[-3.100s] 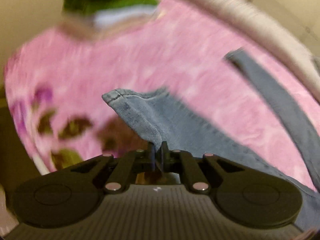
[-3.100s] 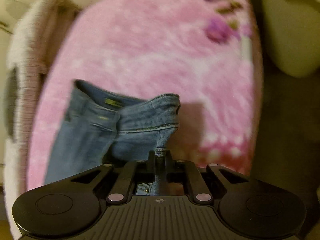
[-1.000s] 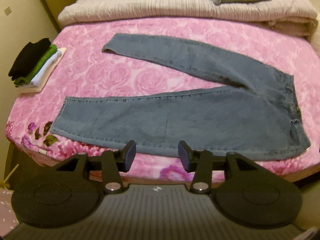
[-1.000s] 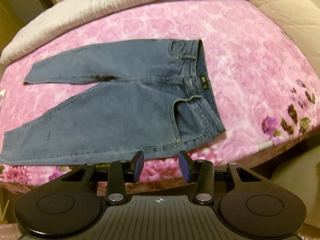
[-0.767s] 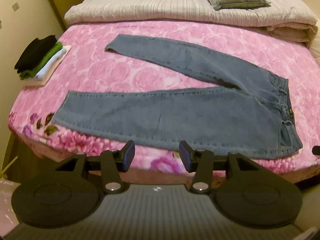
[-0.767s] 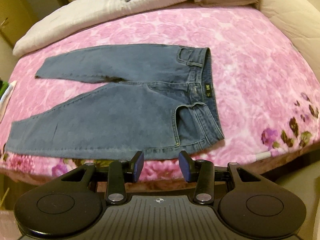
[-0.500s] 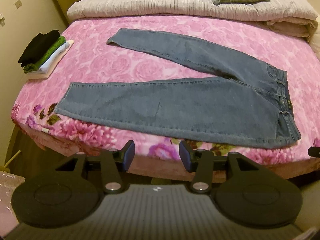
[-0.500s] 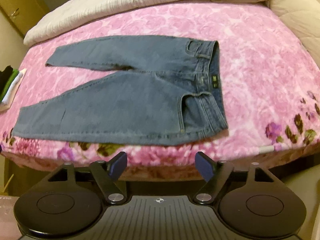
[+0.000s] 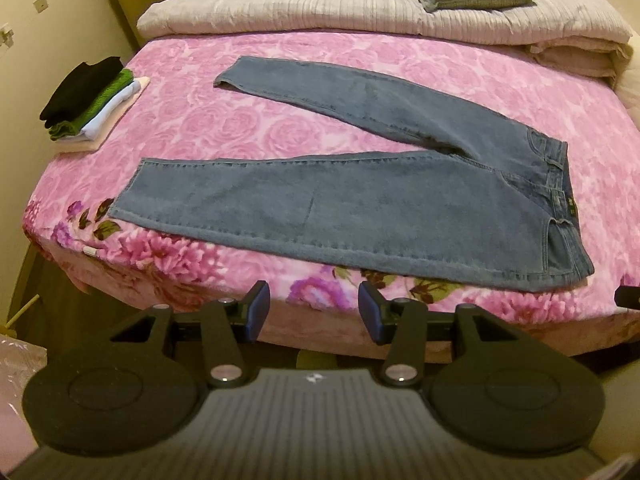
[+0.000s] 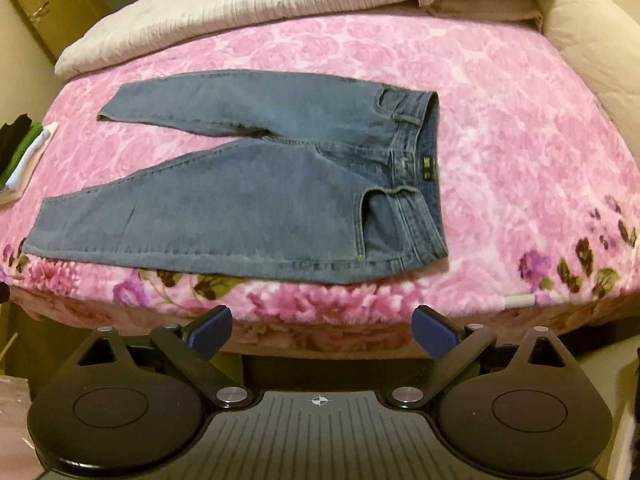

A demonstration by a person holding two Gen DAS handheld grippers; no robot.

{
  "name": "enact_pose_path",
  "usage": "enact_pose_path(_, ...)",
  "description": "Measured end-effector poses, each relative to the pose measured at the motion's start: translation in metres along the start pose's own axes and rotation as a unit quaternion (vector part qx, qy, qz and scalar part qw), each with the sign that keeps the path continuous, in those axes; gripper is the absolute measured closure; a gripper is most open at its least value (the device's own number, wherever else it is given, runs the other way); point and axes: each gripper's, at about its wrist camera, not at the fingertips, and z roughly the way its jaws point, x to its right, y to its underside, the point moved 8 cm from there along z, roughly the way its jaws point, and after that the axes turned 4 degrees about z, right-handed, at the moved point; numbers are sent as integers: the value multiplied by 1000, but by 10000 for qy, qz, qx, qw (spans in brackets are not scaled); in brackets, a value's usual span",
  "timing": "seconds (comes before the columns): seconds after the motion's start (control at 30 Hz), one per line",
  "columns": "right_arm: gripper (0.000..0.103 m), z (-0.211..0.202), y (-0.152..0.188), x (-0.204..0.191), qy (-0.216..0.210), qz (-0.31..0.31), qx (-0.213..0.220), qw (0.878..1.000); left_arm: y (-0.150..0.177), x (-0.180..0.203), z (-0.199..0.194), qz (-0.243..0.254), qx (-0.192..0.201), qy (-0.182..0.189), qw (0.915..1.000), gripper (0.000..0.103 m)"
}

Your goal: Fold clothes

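Pink bedspread (image 9: pixel 192 120) holds flat jeans (image 9: pixel 360 208); pillow clearest left view; both jaws spread

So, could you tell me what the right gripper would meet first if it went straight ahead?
Probably the front edge of the pink blanket, just below the jeans; the open right gripper points there, though depth is unclear.

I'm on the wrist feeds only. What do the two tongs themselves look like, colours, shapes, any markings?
Both match: the left tongs and right tongs have matte black bodies with a ribbed grey centre panel, two round black discs at the sides, black linkage arms with silver pivot screws, and blue fingertips. A small white mark sits on each panel; the right's is a crosshair. No cables or sleeves show.
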Motion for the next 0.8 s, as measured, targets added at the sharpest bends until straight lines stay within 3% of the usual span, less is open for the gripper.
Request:
enact_pose_path(0.5,2,-18,-22,-32,-37,-455,361,9983,-5,-12,-9,-244,166,-86,9995,58)
enact_pose_path(0.8,1,-15,-22,-43,-105,-653,316,9973,-2,-14,-9,-273,67,-61,9996,58)
